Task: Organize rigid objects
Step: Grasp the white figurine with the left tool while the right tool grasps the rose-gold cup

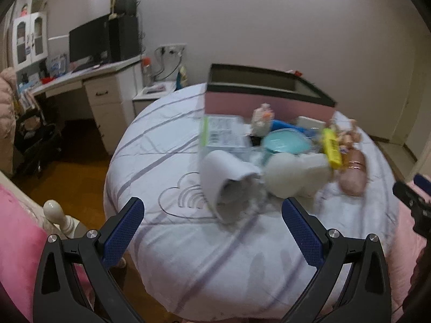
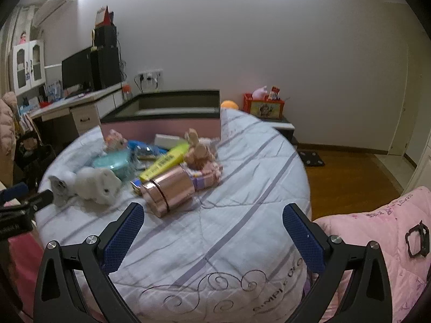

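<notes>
Both grippers, left [image 1: 212, 215] and right [image 2: 212, 220], hover empty, jaws spread wide. Clutter heaped on the bed [image 2: 242, 188] before the pink box [image 2: 161, 130], likely destination; copper canister [image 2: 168, 191] nearest the right.

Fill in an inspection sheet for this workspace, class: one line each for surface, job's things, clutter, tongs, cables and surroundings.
Surface: bed with striped quilt, wrinkled.
Job's things: pink storage box open, at the far end; rose-gold canister on its side; yellow tube; teal round container; white carton.
Clutter: white plush rabbit and small plush toys mixed into the pile.
Tongs: left tongs open, empty; right tongs open, empty.
Cables: plugs and cords at the wall socket.
Surroundings: desk with monitor, wooden floor, red box.
</notes>
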The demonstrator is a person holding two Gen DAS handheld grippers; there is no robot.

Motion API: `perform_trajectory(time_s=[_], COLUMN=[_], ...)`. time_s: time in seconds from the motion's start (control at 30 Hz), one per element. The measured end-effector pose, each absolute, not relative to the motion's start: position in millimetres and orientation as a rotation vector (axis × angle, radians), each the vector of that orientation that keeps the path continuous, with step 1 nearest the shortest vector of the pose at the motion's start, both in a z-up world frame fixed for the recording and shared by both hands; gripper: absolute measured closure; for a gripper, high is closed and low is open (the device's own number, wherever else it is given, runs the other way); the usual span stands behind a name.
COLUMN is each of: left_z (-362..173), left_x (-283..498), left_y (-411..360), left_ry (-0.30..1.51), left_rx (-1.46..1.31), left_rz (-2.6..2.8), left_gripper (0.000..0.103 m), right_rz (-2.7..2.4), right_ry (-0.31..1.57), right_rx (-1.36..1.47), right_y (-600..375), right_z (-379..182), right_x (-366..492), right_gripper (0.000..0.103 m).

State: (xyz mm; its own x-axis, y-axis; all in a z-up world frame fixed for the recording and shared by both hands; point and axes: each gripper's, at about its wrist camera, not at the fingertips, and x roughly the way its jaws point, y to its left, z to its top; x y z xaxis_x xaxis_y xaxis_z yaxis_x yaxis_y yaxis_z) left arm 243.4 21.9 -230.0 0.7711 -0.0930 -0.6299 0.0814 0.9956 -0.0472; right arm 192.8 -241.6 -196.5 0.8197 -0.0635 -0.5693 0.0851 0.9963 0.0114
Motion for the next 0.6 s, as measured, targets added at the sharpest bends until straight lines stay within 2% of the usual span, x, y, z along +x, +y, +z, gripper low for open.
perform_trajectory(time_s=[0.53, 0.6], left_z=[-265.0, -264.6], left_x=[300.6, 300.1], left_y=[15.9, 16.6], left_ry=[0.76, 0.748], left_rx=[0.055, 0.054], left_rz=[-0.099, -0.109], left_gripper=[0.0, 0.004], right_rz=[0.041, 0.067], right_ry=[0.694, 0.701], right_rx=[0.124, 0.134], right_y=[-248.7, -249.7], right_z=[-226.5, -227.4], right_x=[247.0, 251.3], right_gripper=[0.0, 0.0])
